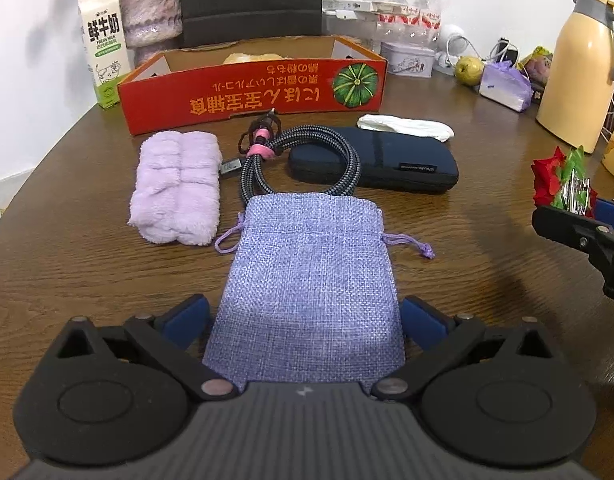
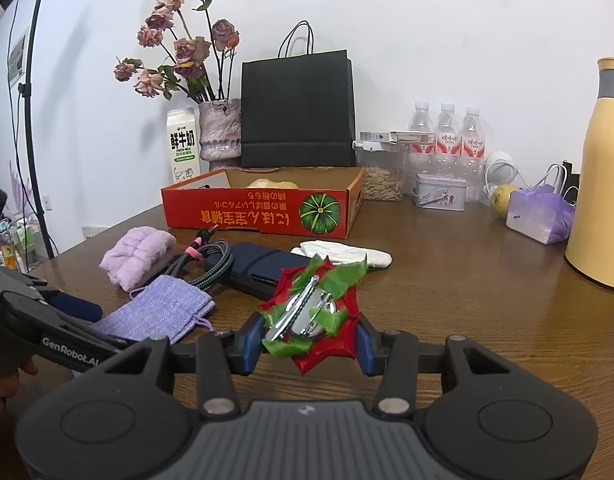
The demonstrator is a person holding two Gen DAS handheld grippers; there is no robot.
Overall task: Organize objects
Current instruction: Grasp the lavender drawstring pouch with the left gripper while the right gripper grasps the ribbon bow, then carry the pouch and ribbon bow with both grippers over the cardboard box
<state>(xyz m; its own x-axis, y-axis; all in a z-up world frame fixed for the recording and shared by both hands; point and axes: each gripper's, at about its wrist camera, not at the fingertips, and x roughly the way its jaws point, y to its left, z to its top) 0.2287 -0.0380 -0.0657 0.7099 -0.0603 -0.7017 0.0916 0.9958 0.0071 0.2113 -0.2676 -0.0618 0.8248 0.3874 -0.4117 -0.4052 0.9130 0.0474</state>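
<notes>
A lilac burlap drawstring pouch (image 1: 307, 280) lies flat on the brown table, its mouth towards a red cardboard box (image 1: 251, 92). My left gripper (image 1: 306, 320) is open; its blue pads stand on either side of the pouch's closed end. In the right wrist view the pouch (image 2: 163, 308) lies beside one of the left gripper's fingers (image 2: 73, 308). My right gripper (image 2: 309, 340) is shut on a red-and-green fabric flower hair clip (image 2: 311, 308), held just above the table. The same clip (image 1: 559, 184) shows at the right edge of the left wrist view.
Between pouch and box lie a folded lilac towel (image 1: 177, 188), a coiled braided cable (image 1: 291, 164), a dark zip case (image 1: 391, 164) and a white cloth (image 1: 405, 126). A milk carton (image 1: 103, 48), vase (image 1: 149, 12), tin (image 1: 407, 58), pear (image 1: 469, 70) and yellow flask (image 1: 575, 68) line the back.
</notes>
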